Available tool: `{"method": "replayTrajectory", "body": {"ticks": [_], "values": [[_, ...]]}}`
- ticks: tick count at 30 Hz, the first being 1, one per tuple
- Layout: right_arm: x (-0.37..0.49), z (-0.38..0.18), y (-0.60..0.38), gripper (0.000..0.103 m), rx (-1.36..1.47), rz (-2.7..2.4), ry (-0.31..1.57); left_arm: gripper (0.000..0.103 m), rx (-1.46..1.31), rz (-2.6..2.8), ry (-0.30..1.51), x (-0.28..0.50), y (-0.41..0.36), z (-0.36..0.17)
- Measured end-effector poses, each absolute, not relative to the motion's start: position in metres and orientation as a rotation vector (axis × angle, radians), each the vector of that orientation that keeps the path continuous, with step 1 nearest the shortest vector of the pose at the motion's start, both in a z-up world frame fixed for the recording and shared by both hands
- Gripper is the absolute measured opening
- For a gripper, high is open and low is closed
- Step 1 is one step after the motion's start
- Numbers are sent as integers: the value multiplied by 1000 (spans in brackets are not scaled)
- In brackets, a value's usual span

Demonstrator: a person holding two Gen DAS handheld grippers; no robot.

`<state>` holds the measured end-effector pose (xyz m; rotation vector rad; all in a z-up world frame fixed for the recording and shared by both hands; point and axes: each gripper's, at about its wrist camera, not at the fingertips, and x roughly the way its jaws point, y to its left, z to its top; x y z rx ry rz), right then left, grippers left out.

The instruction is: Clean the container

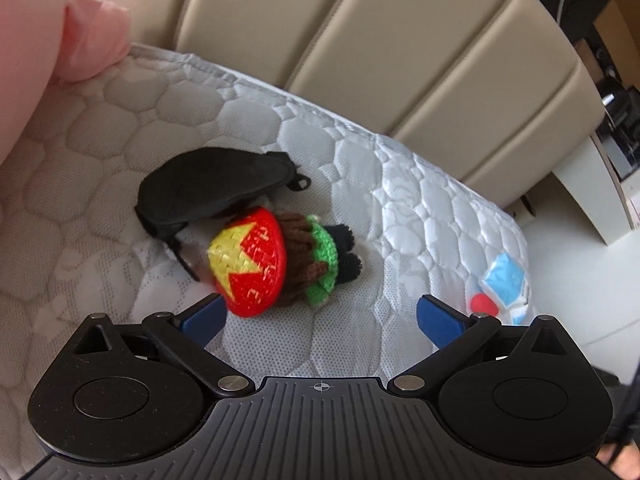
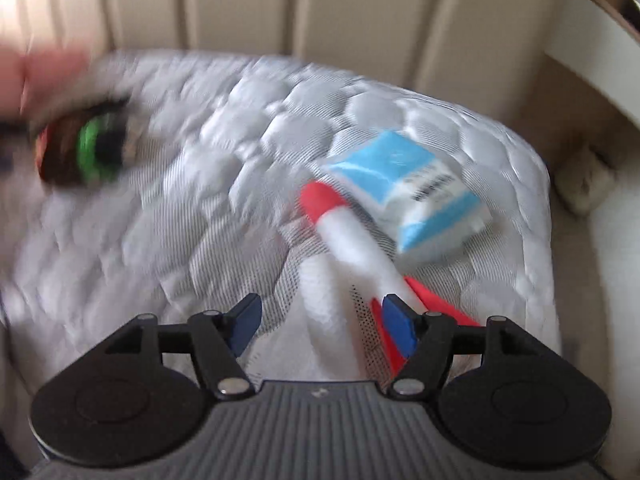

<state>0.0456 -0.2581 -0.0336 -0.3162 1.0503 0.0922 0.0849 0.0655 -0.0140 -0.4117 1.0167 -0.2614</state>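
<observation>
Scanning the mattress [image 1: 100, 152] left to right: no container in either view, so I can't say where the task's thing is. What's out looks like loose contents to handle, but that's a guess.

Far left, near the headboard edge: pink fabric [image 1: 48, 28], partly out of frame. Toward the middle: black pouch [image 1: 208, 188], flattened, lying crosswise. Touching its near side is the crochet doll [image 1: 280, 258], red hat with yellow star, brown hair, green collar, black feet. Its long axis runs roughly left-right in the left wrist view, hat end toward me, feet pointing to the right edge of the mattress.

Left hand-held gripper [image 1: 320, 320]: jaws spread wide, holding nothing. Doll sits just ahead and slightly left of centre; the hat overlaps the left finger in view, contact not clear. This hand is the nearer one to the doll.

Right side, near the right corner of the mattress: toy rocket [image 2: 352, 236], white body, red nose, red fins. Long axis runs diagonal, nose away, fins toward the gripper. Blue and white packet [image 2: 412, 196] lies just beyond the nose, touching or nearly so.

Right hand-held gripper [image 2: 324, 324]: released, empty. Rocket tail sits between the fingers, biased to the right finger. Right view is motion-blurred, so fine contact is unreadable.

My read: left takes the doll across its short axis, right takes the rocket body. Risk: soft mattress gives under pressure.
</observation>
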Motion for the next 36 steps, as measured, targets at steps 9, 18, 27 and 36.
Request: {"method": "replayTrajectory", "body": {"ticks": [9,18,27,36], "values": [[48,-30,-276,70,-172,81,1046,103,364,-497,937,117,-13,-32],[46,-7,-306,82,127,109,969,103,553,-561,909,86,-57,-42],[38,-1,-293,84,61,137,951,103,422,-792,961,51,-97,-2],[34,-6,-294,94,264,289,1051,103,516,-536,1096,83,-49,-16]]}}
